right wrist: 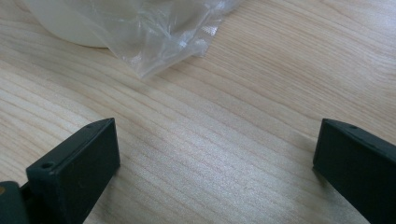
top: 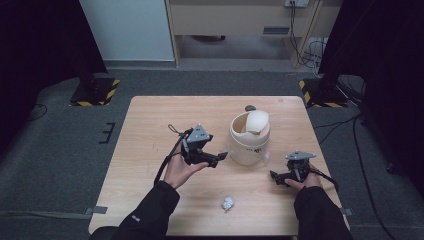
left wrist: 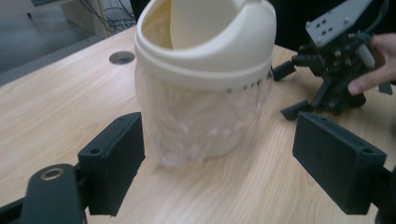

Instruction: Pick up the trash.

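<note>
High view: left gripper (top: 220, 157) agape beside bin (top: 248, 145); right gripper (top: 278, 179) agape, empty.
Risk: a jaw snagging the liner (left wrist: 196, 126) could tip the bin.

High view: dim, with near-black upper corners; the table (top: 150, 130) is evenly lit. Gripper views: bright, soft shadows, slight blur at the edges.

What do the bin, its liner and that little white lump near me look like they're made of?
Bin: probably moulded plastic, cream, smooth with a soft sheen. Liner: thin clear plastic film, wrinkled and glossy, hanging below the rim. White lump: looks like crumpled paper or tissue, matte with creases; too small to be sure.
</note>
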The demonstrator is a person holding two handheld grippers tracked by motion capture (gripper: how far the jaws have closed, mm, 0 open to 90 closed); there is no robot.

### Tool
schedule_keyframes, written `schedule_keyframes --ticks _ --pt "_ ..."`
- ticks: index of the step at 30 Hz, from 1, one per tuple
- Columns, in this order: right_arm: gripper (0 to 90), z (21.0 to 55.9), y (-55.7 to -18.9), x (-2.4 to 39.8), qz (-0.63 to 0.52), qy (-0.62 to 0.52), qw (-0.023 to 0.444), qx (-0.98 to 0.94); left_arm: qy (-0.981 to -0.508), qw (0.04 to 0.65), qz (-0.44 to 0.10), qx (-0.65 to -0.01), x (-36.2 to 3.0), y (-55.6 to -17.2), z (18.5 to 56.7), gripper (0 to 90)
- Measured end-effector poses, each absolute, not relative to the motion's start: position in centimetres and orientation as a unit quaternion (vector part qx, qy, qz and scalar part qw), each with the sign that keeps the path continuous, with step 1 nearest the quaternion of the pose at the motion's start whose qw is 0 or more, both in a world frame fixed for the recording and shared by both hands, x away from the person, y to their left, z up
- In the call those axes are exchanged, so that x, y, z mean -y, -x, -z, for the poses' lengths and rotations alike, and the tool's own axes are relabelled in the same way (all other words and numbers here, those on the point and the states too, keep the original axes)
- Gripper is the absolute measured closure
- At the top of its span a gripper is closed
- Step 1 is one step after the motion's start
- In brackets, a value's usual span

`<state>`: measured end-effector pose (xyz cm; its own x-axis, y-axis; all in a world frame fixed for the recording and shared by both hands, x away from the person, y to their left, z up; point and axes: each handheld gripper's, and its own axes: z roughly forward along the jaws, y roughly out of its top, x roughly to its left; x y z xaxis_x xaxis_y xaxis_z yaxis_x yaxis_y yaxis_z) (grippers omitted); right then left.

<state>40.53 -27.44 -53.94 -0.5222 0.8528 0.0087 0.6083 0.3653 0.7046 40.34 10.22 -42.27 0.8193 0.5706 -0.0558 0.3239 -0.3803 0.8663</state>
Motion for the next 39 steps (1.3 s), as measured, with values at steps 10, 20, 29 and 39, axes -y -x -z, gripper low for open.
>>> schedule_keyframes --ticks 10,20,29,39 --pt "0.7 53.9 -40.5 27.4 -0.334 -0.453 0.183 -0.806 -0.823 0.470 -0.114 -0.297 -13.2 -37.7 45.2 16.3" --pt "0.7 53.9 -40.5 27.4 -0.334 -0.453 0.183 -0.806 -0.824 0.471 -0.098 -0.299 -13.4 -35.6 47.3 16.8" --pt "0.7 53.9 -40.5 27.4 -0.334 -0.453 0.182 -0.806 -0.833 0.463 -0.083 -0.291 -12.4 -34.5 48.3 18.1" --pt "0.7 53.9 -40.5 27.4 -0.334 -0.453 0.182 -0.806 -0.862 0.435 -0.053 -0.254 -9.6 -33.6 50.0 21.0"
